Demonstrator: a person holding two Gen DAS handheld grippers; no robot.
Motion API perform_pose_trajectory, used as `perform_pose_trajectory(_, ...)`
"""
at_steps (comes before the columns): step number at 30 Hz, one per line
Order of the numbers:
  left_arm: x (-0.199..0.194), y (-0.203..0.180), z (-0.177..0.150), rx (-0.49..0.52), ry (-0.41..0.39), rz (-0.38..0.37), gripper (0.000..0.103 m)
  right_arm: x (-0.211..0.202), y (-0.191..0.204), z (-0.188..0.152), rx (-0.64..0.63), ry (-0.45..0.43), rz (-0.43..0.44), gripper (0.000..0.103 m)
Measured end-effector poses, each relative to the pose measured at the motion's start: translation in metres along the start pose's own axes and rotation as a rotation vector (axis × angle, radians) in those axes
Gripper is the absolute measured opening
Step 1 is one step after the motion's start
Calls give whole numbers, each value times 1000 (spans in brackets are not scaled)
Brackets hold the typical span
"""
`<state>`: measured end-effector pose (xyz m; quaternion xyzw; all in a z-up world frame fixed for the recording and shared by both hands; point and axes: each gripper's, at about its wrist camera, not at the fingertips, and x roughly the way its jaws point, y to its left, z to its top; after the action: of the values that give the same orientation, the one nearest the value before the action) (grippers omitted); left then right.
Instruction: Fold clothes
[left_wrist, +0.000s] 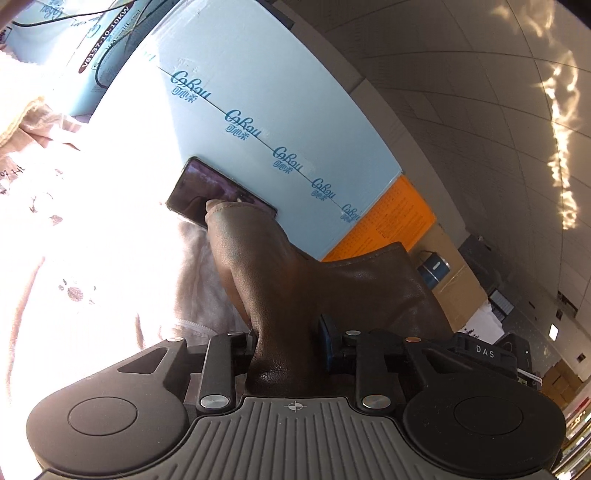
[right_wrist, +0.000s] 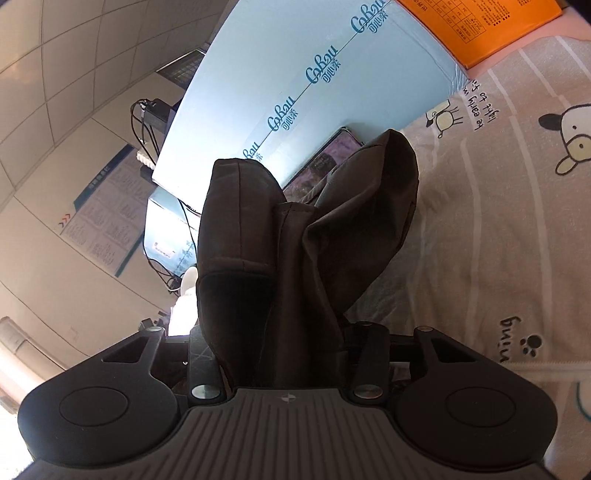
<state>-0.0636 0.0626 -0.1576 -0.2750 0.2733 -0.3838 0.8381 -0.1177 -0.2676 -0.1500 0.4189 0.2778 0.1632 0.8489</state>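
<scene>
A dark brown leather-like garment (left_wrist: 280, 280) is pinched in my left gripper (left_wrist: 286, 347), which is shut on it; the cloth rises from between the jaws and hangs over the bed. In the right wrist view the same dark garment (right_wrist: 258, 236) bunches up from my right gripper (right_wrist: 284, 354), which is shut on it and holds it above the bed sheet (right_wrist: 498, 229). The fingertips of both grippers are hidden by the cloth.
A light blue carton (left_wrist: 280, 110) stands on the bed, also in the right wrist view (right_wrist: 295, 66), with an orange box (right_wrist: 476, 22) beside it. A phone (left_wrist: 218, 192) leans against the carton. The sheet (left_wrist: 92, 221) is overexposed on the left. Cables (right_wrist: 147, 122) hang behind.
</scene>
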Motion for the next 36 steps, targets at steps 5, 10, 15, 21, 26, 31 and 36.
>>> perform_pose_trajectory(5, -32, 21, 5, -39, -35, 22, 25, 29, 41, -23, -17, 52, -51, 41)
perform_pose_trajectory(10, -79, 46, 13, -58, -135, 69, 26, 65, 82, -39, -63, 100, -24, 41)
perform_pose_trajectory(15, -124, 71, 21, -76, -234, 117, 26, 112, 125, -51, -113, 158, 21, 41)
perform_pose_trajectory(21, -171, 85, 54, -19, -402, 196, 26, 167, 192, -59, -219, 181, 117, 41)
perform_pose_trajectory(26, -189, 80, 96, 83, -553, 236, 26, 201, 246, -53, -302, 142, 212, 41)
perform_pose_trajectory(31, -196, 105, 131, 28, -613, 186, 26, 225, 292, -62, -451, 106, 242, 42)
perform_pose_trajectory(36, -195, 131, 151, 19, -705, 177, 26, 253, 307, -60, -489, 43, 245, 42)
